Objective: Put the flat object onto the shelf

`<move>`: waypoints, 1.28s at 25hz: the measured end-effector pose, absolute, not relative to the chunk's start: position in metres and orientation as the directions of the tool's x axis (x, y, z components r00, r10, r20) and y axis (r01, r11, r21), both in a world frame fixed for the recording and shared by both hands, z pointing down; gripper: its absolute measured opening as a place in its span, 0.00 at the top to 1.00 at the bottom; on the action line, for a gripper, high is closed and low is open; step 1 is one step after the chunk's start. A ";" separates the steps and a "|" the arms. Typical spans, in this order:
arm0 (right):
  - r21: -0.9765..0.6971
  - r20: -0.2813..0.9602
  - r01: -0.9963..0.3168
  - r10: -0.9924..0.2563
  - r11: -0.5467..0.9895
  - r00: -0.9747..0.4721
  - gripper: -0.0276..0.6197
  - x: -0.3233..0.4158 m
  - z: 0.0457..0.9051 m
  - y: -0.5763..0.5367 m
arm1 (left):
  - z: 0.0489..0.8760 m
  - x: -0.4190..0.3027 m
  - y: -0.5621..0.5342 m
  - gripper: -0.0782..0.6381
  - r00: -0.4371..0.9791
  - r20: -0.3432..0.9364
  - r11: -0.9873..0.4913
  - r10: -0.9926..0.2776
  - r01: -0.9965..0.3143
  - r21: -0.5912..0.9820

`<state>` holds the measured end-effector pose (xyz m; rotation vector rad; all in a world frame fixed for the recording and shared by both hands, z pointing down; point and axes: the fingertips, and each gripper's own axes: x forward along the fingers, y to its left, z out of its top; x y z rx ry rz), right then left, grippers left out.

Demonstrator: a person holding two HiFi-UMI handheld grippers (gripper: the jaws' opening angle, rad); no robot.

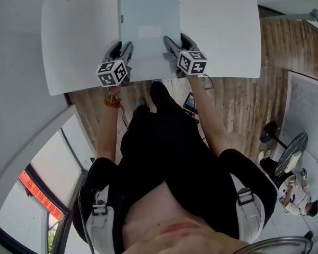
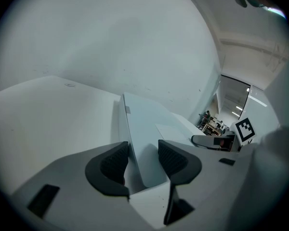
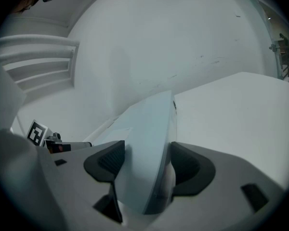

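Note:
A flat pale grey-blue object point(image 1: 148, 20) lies on the white shelf top point(image 1: 217, 30), reaching from its near edge to its far edge. My left gripper point(image 1: 123, 49) holds the object's near left corner and my right gripper point(image 1: 178, 41) holds its near right corner. In the left gripper view the object point(image 2: 149, 124) runs away between the dark pads, with the left gripper point(image 2: 143, 160) shut on its edge. The right gripper view shows the object point(image 3: 149, 129) filling the gap of the right gripper point(image 3: 145, 162), which is shut on it.
The shelf surface point(image 2: 53, 109) spreads wide on both sides of the object and ends at a white wall. Below the shelf is wooden floor point(image 1: 244, 105), with a fan point(image 1: 291, 152) and another person point(image 1: 299, 194) at the right. The right gripper's marker cube point(image 2: 244, 129) shows in the left gripper view.

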<state>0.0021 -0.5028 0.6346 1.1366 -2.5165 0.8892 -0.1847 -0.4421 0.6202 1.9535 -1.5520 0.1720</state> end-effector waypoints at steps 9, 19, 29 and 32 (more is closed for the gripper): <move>-0.204 0.373 -0.793 -0.703 0.574 -0.605 0.52 0.020 0.604 -0.503 | 0.586 -0.192 -0.430 0.61 0.187 0.384 -0.133 -0.904 -0.978 0.163; -0.052 0.209 -0.827 -0.804 0.560 -0.557 0.64 0.006 0.526 -0.466 | 0.510 -0.171 -0.422 0.64 0.231 0.207 -0.220 -0.951 -0.973 0.075; 0.064 0.074 -0.839 -0.841 0.540 -0.535 0.70 -0.028 0.467 -0.376 | 0.447 -0.166 -0.355 0.82 0.225 0.009 -0.225 -0.974 -0.974 -0.036; 0.060 0.042 -0.842 -0.844 0.536 -0.534 0.73 -0.047 0.457 -0.340 | 0.440 -0.169 -0.324 0.85 0.236 -0.012 -0.235 -0.972 -0.971 -0.053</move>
